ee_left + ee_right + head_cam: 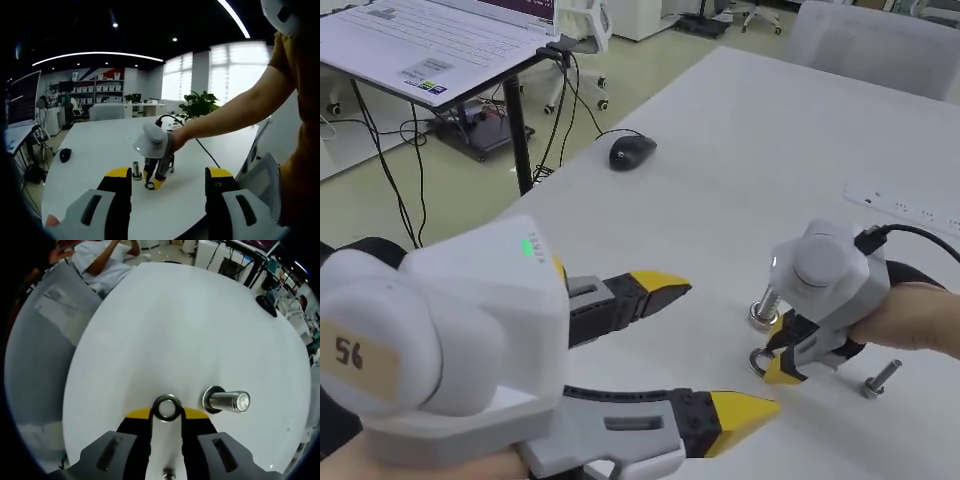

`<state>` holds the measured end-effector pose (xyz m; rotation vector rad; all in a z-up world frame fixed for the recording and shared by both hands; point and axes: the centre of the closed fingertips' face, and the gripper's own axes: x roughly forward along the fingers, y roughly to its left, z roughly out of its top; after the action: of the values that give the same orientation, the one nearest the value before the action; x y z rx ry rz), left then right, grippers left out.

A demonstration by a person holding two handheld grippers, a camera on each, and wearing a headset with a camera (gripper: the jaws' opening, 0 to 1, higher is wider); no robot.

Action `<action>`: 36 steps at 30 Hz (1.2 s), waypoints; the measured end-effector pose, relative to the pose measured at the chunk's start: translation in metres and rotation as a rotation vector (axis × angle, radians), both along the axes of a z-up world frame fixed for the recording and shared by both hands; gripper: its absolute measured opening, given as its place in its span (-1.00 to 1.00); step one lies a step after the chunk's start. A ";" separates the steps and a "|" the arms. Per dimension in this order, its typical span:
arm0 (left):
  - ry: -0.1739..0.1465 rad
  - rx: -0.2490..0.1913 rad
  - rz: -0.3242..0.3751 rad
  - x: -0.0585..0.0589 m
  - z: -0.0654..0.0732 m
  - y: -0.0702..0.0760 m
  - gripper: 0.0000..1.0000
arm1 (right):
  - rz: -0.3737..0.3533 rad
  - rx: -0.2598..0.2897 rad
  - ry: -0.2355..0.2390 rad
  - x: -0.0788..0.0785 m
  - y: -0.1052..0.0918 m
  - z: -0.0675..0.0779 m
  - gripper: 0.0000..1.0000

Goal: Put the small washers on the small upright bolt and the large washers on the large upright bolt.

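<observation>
Washer (pixel 155 408) sits pinched in right gripper (pixel 166 414) beside upright bolt (pixel 229 401), not yet on it; left gripper (pixel 169 175) gapes, idle.

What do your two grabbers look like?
The left gripper and right gripper are white and grey, with black jaws and yellow tips. The left has a green light and a sticker reading 56; the right has a black cable. The sleeve is mustard.
</observation>
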<state>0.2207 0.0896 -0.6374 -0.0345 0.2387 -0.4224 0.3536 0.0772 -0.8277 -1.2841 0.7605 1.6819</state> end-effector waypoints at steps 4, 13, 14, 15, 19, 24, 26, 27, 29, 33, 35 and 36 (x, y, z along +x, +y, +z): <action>0.004 0.001 -0.002 0.000 -0.001 -0.001 0.17 | 0.012 0.007 0.000 -0.003 0.000 0.005 -0.57; 0.001 -0.002 -0.011 0.001 -0.001 -0.004 0.17 | 0.000 0.014 -0.017 0.008 -0.009 0.029 -0.57; 0.000 -0.003 -0.013 0.001 -0.001 -0.005 0.17 | -0.004 0.016 -0.020 0.010 -0.010 0.032 -0.57; 0.001 -0.003 -0.016 0.001 -0.001 -0.006 0.17 | -0.005 0.018 -0.027 0.012 -0.011 0.035 -0.57; 0.001 0.000 -0.024 0.001 -0.001 -0.007 0.17 | -0.012 0.028 -0.047 0.019 -0.010 0.048 -0.57; -0.005 0.000 -0.028 0.001 0.000 -0.007 0.17 | -0.014 0.050 -0.074 0.027 -0.003 0.065 -0.57; -0.006 -0.003 -0.029 0.001 0.001 -0.007 0.17 | -0.015 0.067 -0.085 0.030 0.003 0.072 -0.57; -0.007 -0.003 -0.028 0.001 0.001 -0.006 0.17 | -0.015 0.071 -0.089 0.032 0.006 0.075 -0.57; -0.006 -0.002 -0.029 0.002 0.001 -0.006 0.17 | -0.016 0.079 -0.097 0.035 0.011 0.079 -0.57; -0.008 -0.001 -0.028 0.002 0.002 -0.005 0.17 | -0.010 0.088 -0.107 0.039 0.020 0.081 -0.57; -0.009 -0.001 -0.024 0.003 0.003 -0.003 0.17 | -0.006 0.088 -0.109 0.040 0.024 0.080 -0.57; -0.009 -0.002 -0.023 0.003 0.003 -0.003 0.17 | -0.005 0.089 -0.107 0.041 0.027 0.079 -0.57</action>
<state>0.2240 0.0871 -0.6347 -0.0321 0.2303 -0.4453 0.3944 0.1040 -0.7484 -1.2977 0.6187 1.6110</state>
